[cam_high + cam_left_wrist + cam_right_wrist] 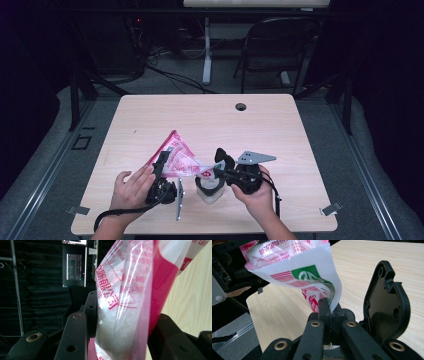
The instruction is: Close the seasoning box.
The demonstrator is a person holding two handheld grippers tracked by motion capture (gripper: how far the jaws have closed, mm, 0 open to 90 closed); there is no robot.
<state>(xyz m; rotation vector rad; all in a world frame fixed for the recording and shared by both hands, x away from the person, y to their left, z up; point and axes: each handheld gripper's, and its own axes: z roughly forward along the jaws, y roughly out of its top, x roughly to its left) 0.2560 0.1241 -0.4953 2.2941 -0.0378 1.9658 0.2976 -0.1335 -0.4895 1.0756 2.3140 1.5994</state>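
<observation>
Here the clear plastic bag with pink and red print [176, 156], part full of white grains, hangs tilted just above the pale wooden table [210, 120], stretched between the two grippers. The left gripper [161, 167] is clamped on the bag's full body, its jaws part closed with the grainy bulk squeezed between them, as the left gripper view shows. The right gripper [216, 169] has its jaws pressed together on a corner of the bag, above a small clear container with a black collar [209, 189] that stands on the table near the front edge. The step looks like pouring the grains into that container. To do it well, keep the pinched corner directly over the container's mouth, keep the film taut so no fold traps grains, and raise the left end slowly so the flow stays narrow. The risk is grains spilling past the rim.
</observation>
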